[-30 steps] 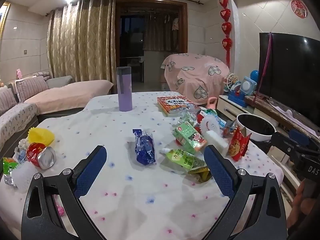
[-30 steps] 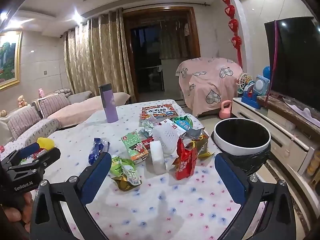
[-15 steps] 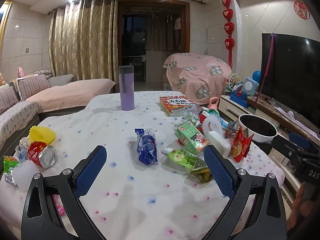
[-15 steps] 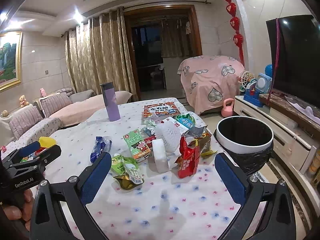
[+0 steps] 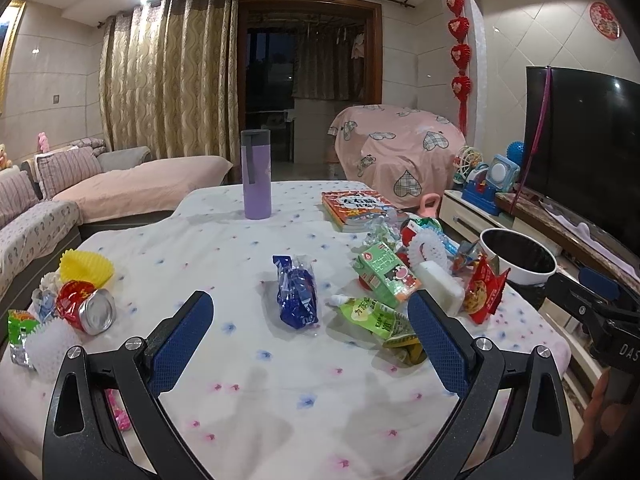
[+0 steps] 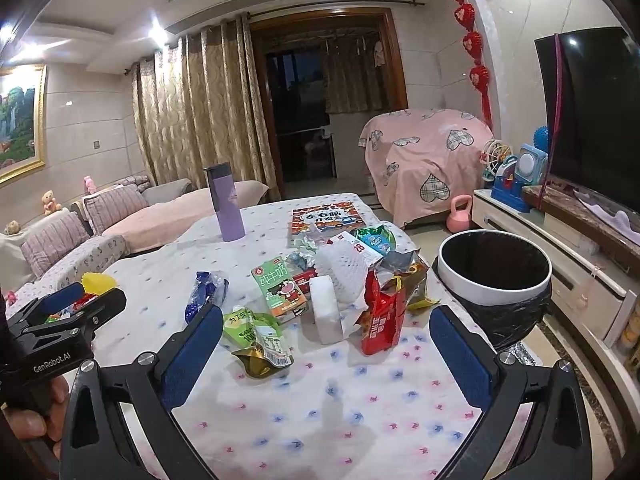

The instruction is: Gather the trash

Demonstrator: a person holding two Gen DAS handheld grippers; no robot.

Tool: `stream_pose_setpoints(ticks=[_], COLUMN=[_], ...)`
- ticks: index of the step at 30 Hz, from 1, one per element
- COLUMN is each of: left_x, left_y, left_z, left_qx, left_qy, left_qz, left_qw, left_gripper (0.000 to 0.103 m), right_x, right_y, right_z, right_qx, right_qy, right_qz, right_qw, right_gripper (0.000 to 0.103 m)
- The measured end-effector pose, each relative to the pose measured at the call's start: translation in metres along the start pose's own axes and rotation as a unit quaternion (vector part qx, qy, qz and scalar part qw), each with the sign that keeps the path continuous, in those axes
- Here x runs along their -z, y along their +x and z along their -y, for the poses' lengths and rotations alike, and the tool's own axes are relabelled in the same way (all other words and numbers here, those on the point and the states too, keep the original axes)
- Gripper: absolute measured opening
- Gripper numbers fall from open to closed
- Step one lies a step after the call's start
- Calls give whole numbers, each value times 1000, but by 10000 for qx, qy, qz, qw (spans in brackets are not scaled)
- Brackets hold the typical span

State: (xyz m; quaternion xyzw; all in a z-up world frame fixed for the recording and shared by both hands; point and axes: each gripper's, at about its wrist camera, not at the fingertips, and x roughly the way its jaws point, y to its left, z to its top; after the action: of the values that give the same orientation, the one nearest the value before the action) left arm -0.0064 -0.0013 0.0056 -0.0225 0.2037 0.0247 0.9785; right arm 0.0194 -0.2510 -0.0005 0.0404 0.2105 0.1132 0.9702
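— Both sets of fingers?
— The left gripper (image 5: 308, 336) and right gripper (image 6: 326, 346) are spread wide, empty, above the bench (image 5: 248, 392).
— The trash?
— The blue wrapper (image 5: 298, 296) lies mid-bench; the red snack bag (image 6: 380, 314) stands by the right edge, near the trash bin (image 6: 494, 276).

lilac bottle (image 5: 256, 174), blue wrapper (image 5: 298, 298), white flower-dotted tablecloth (image 5: 224, 248)
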Motion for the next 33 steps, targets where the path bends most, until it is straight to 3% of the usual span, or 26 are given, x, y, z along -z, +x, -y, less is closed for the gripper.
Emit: stream_pose_setpoints(ticks=[33], left_x=[2], left_y=[6], left_z=[-1], left_qx=[-1], left_qy=[-1], left_qz=[-81], left_qw=[10000], left_gripper=[100], right_x=[-2], right_y=[1], right_z=[-2], right_qx=[-132], right_qy=[44], right_qz=[-70], right_qw=[9999], right_gripper=[103])
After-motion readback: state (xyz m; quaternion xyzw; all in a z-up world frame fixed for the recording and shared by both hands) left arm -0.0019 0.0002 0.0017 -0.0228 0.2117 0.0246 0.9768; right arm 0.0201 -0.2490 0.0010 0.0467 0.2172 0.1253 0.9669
